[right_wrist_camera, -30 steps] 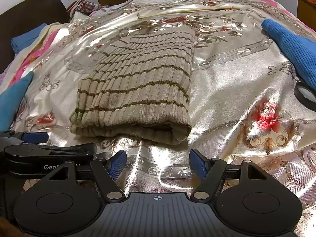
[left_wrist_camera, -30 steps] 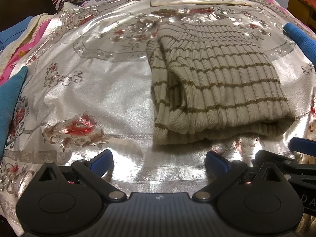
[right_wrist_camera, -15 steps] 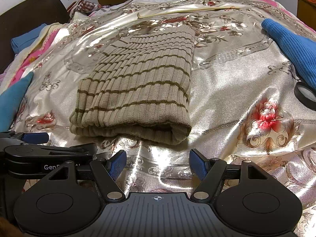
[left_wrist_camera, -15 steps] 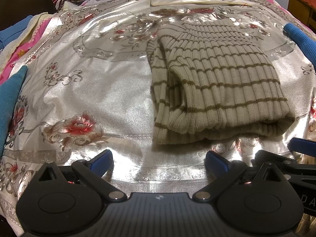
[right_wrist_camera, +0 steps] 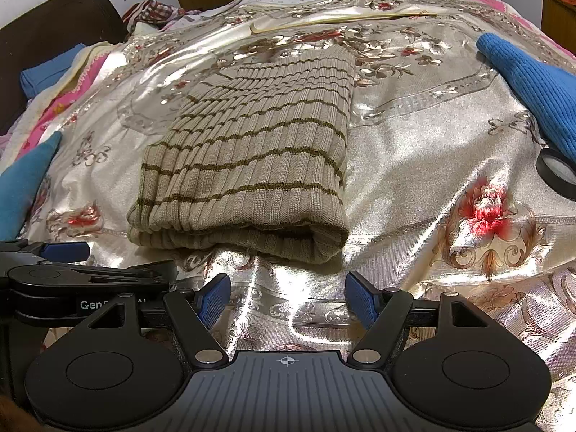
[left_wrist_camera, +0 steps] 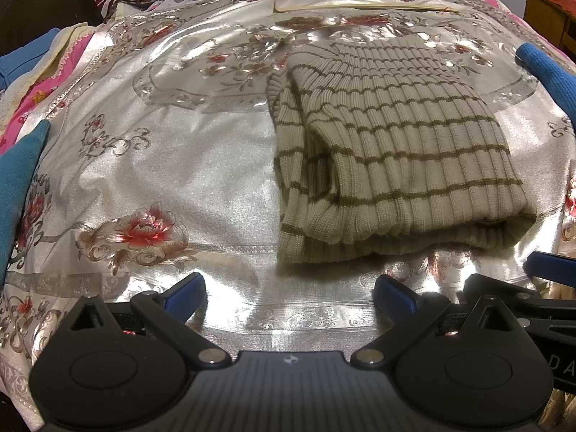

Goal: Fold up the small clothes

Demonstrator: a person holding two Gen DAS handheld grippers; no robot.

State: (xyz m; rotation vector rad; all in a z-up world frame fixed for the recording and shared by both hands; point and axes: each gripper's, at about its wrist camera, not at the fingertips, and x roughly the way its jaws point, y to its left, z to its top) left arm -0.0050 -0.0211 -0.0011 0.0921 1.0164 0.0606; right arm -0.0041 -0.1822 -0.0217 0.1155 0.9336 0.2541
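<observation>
A beige ribbed sweater with thin brown stripes (left_wrist_camera: 392, 154) lies folded in a rectangle on the shiny floral bedspread (left_wrist_camera: 172, 165); it also shows in the right wrist view (right_wrist_camera: 259, 165). My left gripper (left_wrist_camera: 289, 297) is open and empty, just short of the sweater's near edge, towards its left corner. My right gripper (right_wrist_camera: 287, 297) is open and empty, just short of the near right corner. Each gripper touches nothing. The left gripper's body shows at the lower left of the right wrist view (right_wrist_camera: 72, 288).
A blue knit garment (right_wrist_camera: 532, 82) lies at the right of the bed, with a black ring-shaped object (right_wrist_camera: 558, 172) beside it. A teal cloth (left_wrist_camera: 18, 187) lies at the left edge. Dark headboard (right_wrist_camera: 54, 32) and pink bedding (left_wrist_camera: 39, 97) are at far left.
</observation>
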